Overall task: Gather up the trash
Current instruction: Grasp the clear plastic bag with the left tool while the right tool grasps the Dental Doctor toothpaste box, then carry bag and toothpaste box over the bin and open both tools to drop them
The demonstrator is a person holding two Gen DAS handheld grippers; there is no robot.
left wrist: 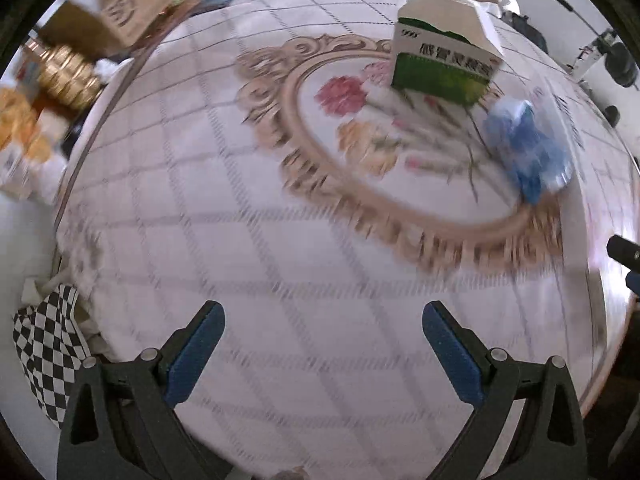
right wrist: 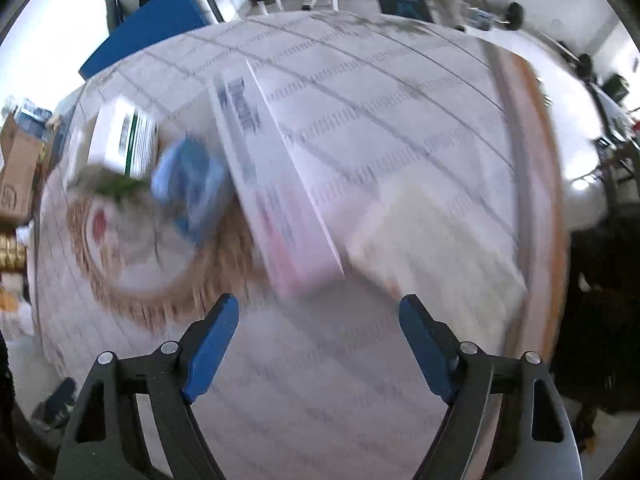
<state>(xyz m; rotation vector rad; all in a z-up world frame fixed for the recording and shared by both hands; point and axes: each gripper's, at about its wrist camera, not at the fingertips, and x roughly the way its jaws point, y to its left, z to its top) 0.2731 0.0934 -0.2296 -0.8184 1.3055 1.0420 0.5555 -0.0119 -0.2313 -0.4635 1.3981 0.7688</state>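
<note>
Right tool just short of long box

green-white box, blue wrapper, floral tablecloth

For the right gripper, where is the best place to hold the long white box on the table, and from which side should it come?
Grip the long white box across its narrow width near the pink end closest to the right gripper, coming from above. It lies flat and points lengthwise toward the gripper, so its long sides should fit between the open jaws, while its length would not. The view is blurred.
</note>
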